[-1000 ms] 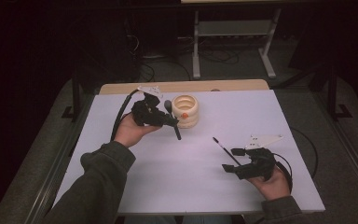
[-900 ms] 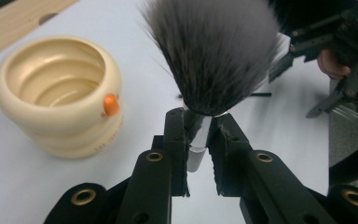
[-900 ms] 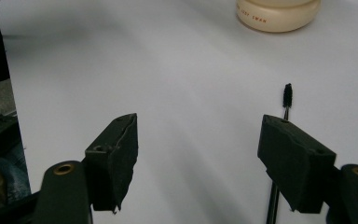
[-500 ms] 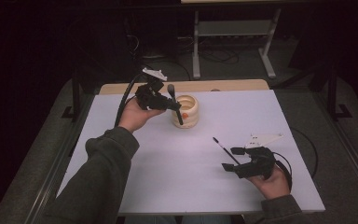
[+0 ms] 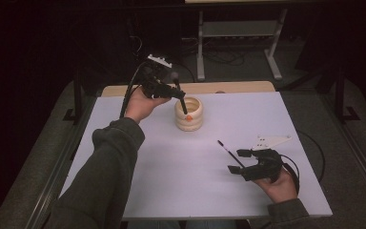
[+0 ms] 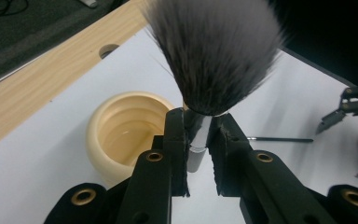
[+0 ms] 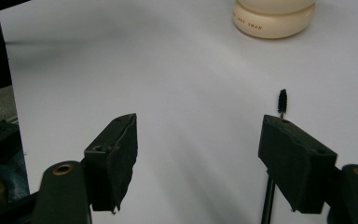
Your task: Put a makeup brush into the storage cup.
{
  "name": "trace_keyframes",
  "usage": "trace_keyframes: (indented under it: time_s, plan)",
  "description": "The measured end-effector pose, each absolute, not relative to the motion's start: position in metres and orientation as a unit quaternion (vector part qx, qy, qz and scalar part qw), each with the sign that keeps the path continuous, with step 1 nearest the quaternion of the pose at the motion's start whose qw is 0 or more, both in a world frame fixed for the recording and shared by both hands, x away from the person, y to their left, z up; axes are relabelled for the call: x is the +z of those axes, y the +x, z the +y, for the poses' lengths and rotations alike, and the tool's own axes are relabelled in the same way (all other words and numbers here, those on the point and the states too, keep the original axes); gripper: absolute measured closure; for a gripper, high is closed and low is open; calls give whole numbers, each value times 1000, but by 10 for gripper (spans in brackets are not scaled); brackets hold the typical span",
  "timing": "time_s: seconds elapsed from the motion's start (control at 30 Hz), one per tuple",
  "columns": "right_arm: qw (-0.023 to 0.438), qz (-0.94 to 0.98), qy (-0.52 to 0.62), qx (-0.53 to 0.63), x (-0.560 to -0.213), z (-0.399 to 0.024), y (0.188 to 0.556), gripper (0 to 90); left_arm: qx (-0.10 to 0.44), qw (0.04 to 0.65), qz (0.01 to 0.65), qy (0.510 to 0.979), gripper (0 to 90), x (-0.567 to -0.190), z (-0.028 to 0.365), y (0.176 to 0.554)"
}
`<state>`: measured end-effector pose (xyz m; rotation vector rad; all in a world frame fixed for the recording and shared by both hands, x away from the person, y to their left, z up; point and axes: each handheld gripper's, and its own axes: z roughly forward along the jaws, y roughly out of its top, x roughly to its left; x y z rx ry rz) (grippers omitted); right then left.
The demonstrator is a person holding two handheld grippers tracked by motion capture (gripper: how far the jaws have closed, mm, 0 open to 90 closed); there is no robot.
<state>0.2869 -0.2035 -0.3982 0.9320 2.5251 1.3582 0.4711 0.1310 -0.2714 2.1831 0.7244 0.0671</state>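
- The makeup brush (image 6: pixel 214 51) has a soft, fluffy head of grey-black bristles with pale tips, set in a shiny metal ferrule above a dark, slim handle.
- The left gripper (image 5: pixel 171 90) has its black jaws nearly closed, clamped on the ferrule — the pads press it from both sides in the left gripper view.
- From above, the brush's long axis runs steeply: the bristle end is up by the gripper, and the handle tip slants down into the mouth of the ceramic holder (image 5: pixel 189 113).
- That holder is a cream, glossy pot built of stacked rounded rings, with a small orange mark on its side; in the left gripper view its hollow looks smooth and bare.
- The holder stands on the white table (image 5: pixel 171 181), near the far wooden edge strip (image 5: pixel 228 87).
- The right gripper (image 5: pixel 240 161), well apart from the holder toward the near edge, stands wide open with nothing between its jaws.
- A thin black mascara wand (image 7: pixel 282 101) lies flat on the table just beside the right gripper, its bristled tip pointing roughly toward the holder.
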Motion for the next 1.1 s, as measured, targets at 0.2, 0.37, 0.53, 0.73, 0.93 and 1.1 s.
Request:
trace_keyframes:
  time_s: [0.2, 0.37, 0.53, 0.73, 0.93, 1.1]
  plan:
    - [65, 837, 303, 452, -398, -205, 287, 273, 34, 404, 299, 864, 774, -268, 128, 481]
    - [65, 836, 302, 453, -398, -205, 288, 274, 42, 403, 303, 862, 774, -267, 124, 486]
    - [63, 835, 305, 454, -397, -205, 288, 274, 44, 397, 308, 863, 774, -271, 120, 491]
    - [65, 834, 304, 456, -397, -206, 287, 275, 47, 397, 319, 859, 774, -275, 119, 494]
    - [66, 834, 303, 456, -396, -206, 287, 277, 46, 395, 322, 859, 774, -279, 120, 498]
    - [67, 834, 303, 457, -396, -206, 287, 277, 47, 393, 325, 859, 774, -281, 119, 499]
